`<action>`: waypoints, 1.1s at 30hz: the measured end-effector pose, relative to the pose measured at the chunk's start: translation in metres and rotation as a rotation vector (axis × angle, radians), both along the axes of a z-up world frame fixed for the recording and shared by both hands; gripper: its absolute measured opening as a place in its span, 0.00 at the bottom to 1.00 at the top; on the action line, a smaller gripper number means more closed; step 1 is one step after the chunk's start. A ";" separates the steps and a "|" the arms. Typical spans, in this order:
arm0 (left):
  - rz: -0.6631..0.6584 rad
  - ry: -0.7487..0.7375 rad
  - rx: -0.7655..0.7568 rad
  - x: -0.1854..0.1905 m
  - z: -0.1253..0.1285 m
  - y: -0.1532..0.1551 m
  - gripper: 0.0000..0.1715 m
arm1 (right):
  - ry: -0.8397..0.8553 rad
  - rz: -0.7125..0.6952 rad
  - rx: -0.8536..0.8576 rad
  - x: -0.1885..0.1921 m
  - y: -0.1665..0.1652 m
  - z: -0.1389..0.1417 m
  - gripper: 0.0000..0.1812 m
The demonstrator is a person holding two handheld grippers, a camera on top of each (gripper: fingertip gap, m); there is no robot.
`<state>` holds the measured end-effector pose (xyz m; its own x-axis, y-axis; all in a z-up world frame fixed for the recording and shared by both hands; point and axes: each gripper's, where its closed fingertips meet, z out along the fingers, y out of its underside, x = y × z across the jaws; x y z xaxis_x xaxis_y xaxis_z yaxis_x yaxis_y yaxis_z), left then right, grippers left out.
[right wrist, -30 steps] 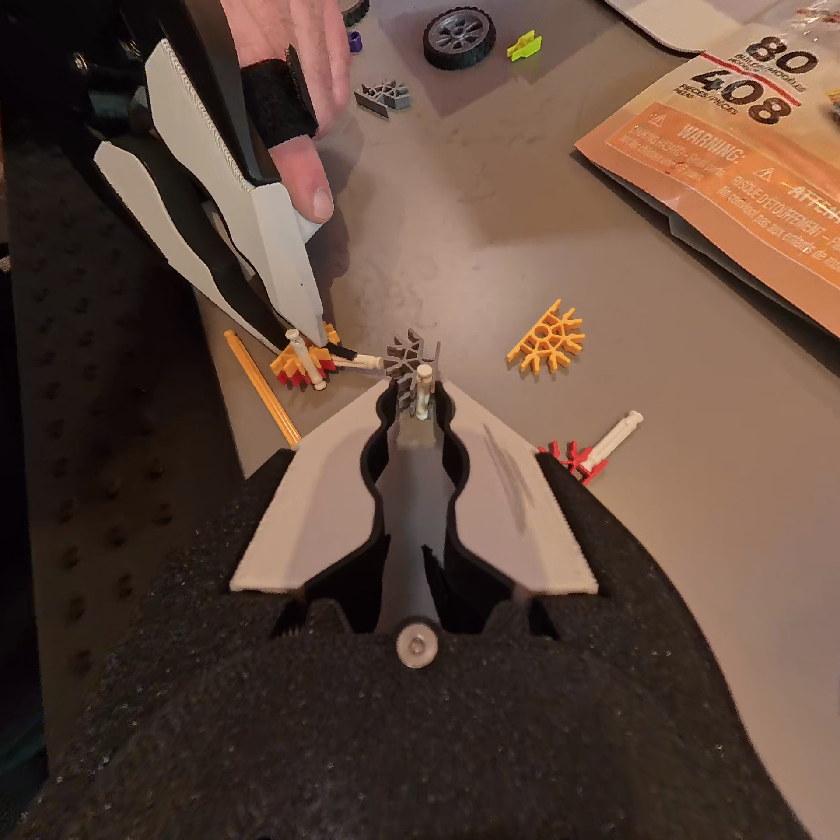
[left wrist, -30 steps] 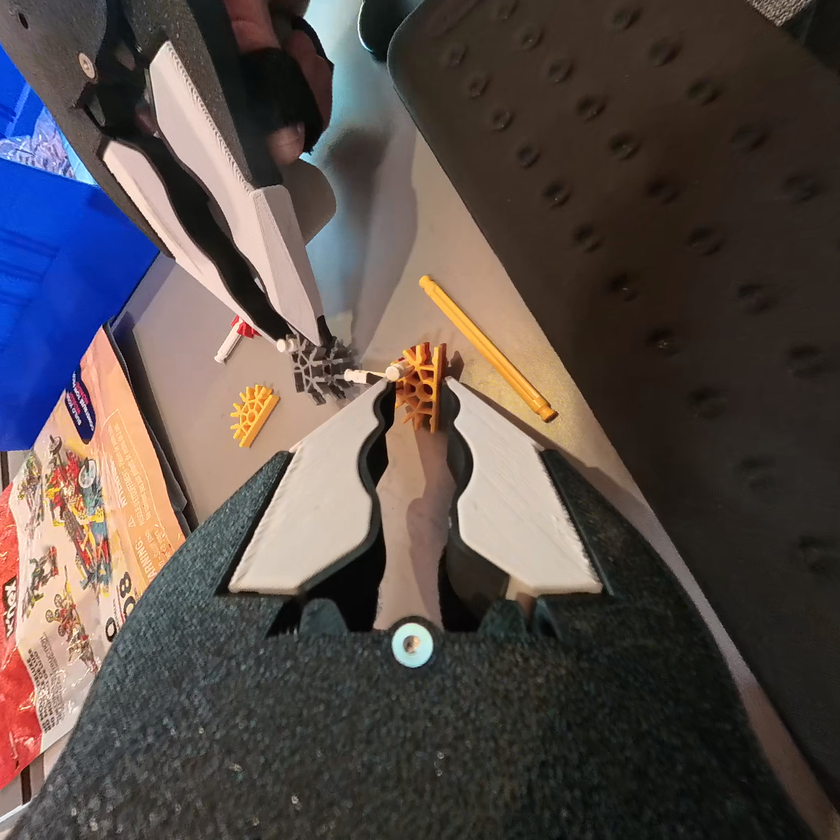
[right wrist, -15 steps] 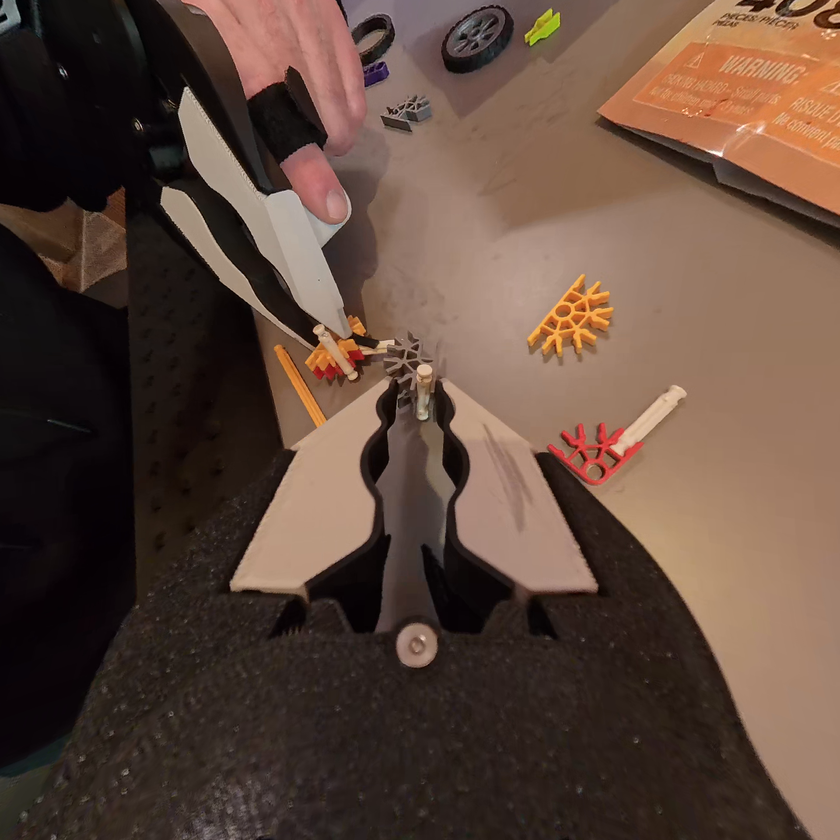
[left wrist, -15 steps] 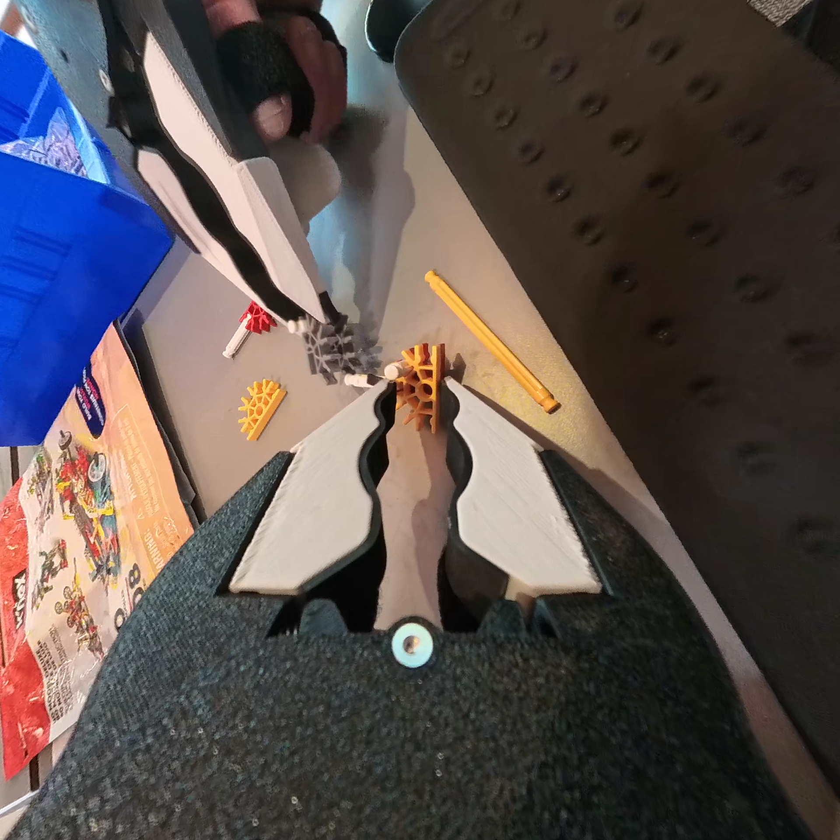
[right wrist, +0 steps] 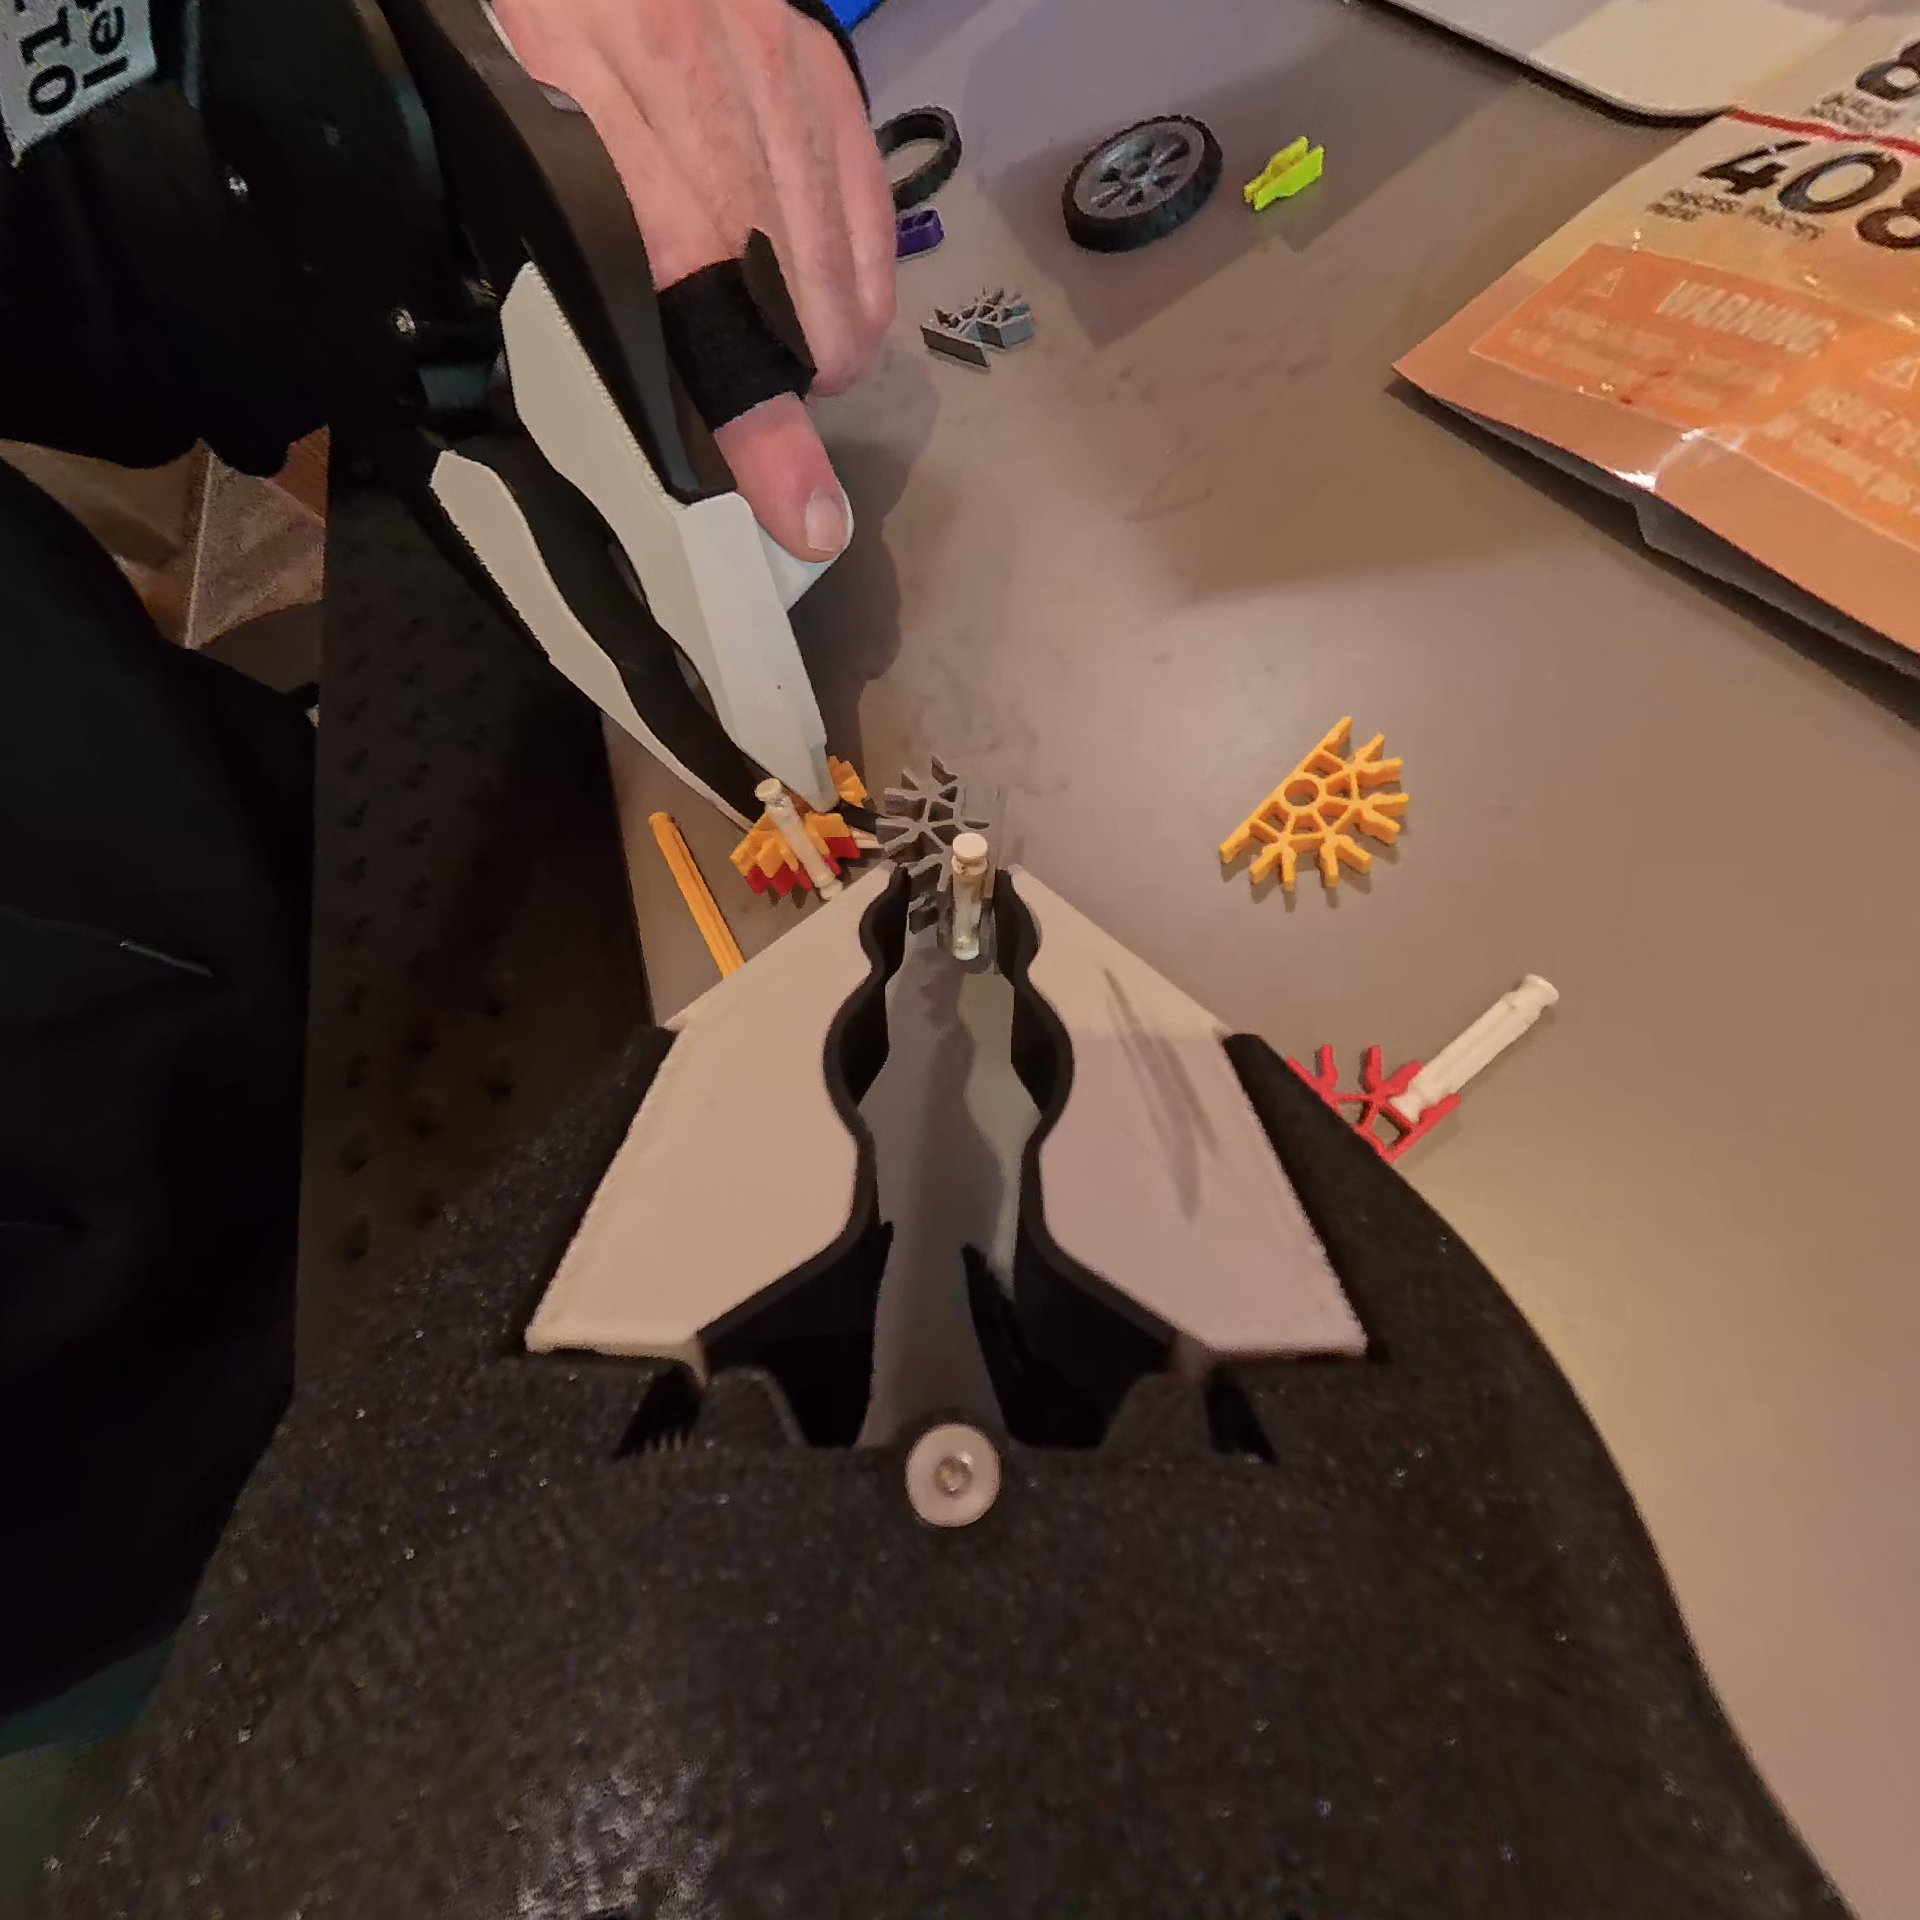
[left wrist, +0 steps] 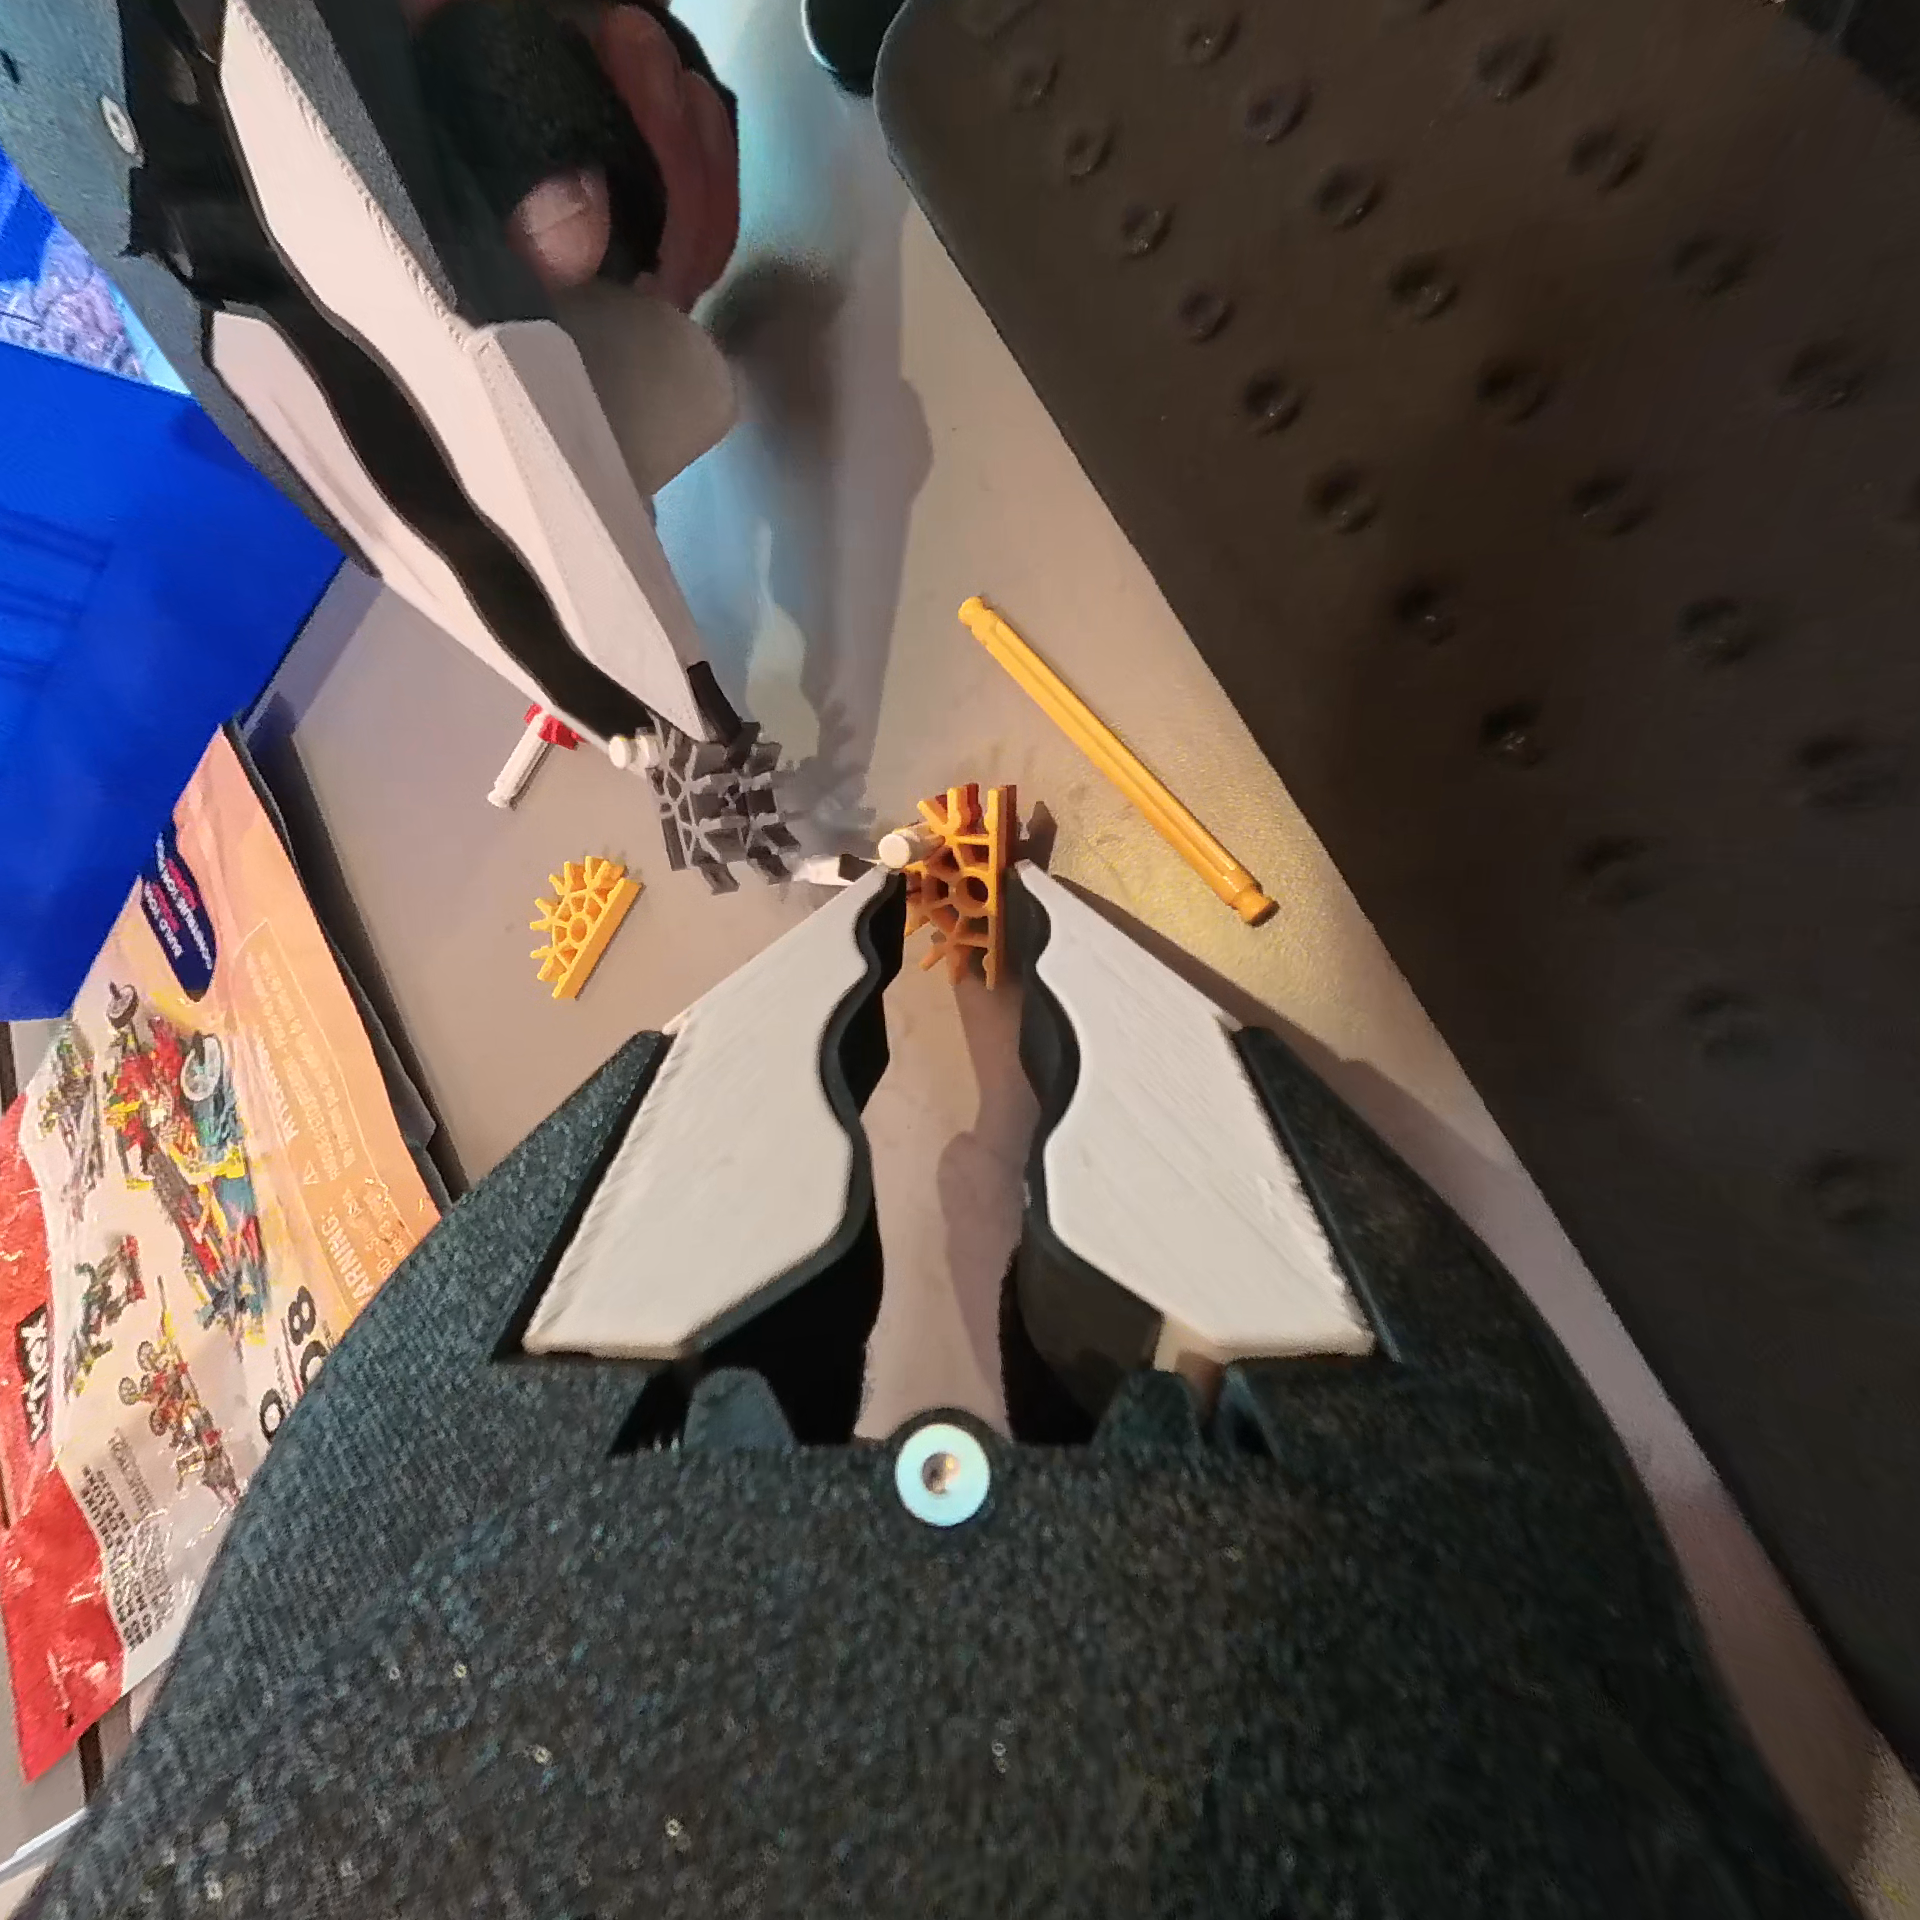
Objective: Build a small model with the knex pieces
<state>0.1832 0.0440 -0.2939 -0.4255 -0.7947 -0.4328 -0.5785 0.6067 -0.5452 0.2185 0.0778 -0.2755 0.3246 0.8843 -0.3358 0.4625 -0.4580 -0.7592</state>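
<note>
left gripper (left wrist: pixel 951 883) clenched on yellow connector (left wrist: pixel 961 894), held on edge just above table (left wrist: pixel 436 790). a red layer shows under the yellow in the right wrist view, w/ a white rod (right wrist: pixel 795 852) clipped across it. a 2nd short white rod (left wrist: pixel 831 868) sticks out of that stack toward 9 o'clock, pointing at the grey connector (left wrist: pixel 717 810); whether its tip is seated in the grey piece, can't tell.

right gripper (right wrist: pixel 951 883) clenched on grey connector plus a white rod (right wrist: pixel 968 894) standing upright betw. the tips. in left wrist view the right gripper comes in from 11 o'clock, a person's finger w/ black strap (left wrist: pixel 561 208) along its side.

grey and yellow pieces sit close together, near table edge by the black dimpled mat (left wrist: pixel 1455 520).

loose on table:
- long yellow rod (left wrist: pixel 1112 758), 1 o'clock of the left tips, along the mat edge
- yellow half-round connector (left wrist: pixel 582 925), 9 o'clock of the left tips
- red connector w/ white rod (right wrist: pixel 1423 1081), 3 o'clock of the right tips
- far side, 12–1 o'clock in right wrist view: wheel (right wrist: pixel 1143 182), tyre ring (right wrist: pixel 920 156), green clip (right wrist: pixel 1283 171), purple bit (right wrist: pixel 920 231), small grey connectors (right wrist: pixel 977 324)
- printed orange bag (right wrist: pixel 1714 384) at 2 o'clock; blue box (left wrist: pixel 125 675) at 9–10 o'clock in left wrist view
</note>
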 end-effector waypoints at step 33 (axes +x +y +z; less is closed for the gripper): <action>0.054 0.033 0.117 -0.008 0.015 0.018 0.12 | -0.246 0.189 0.084 -0.005 0.003 -0.013 0.08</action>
<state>0.1752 0.0615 -0.2792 -0.3990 -0.7620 -0.5101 -0.6289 0.6322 -0.4525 0.2135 0.0804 -0.2889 0.2146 0.9578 -0.1913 0.7077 -0.2875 -0.6454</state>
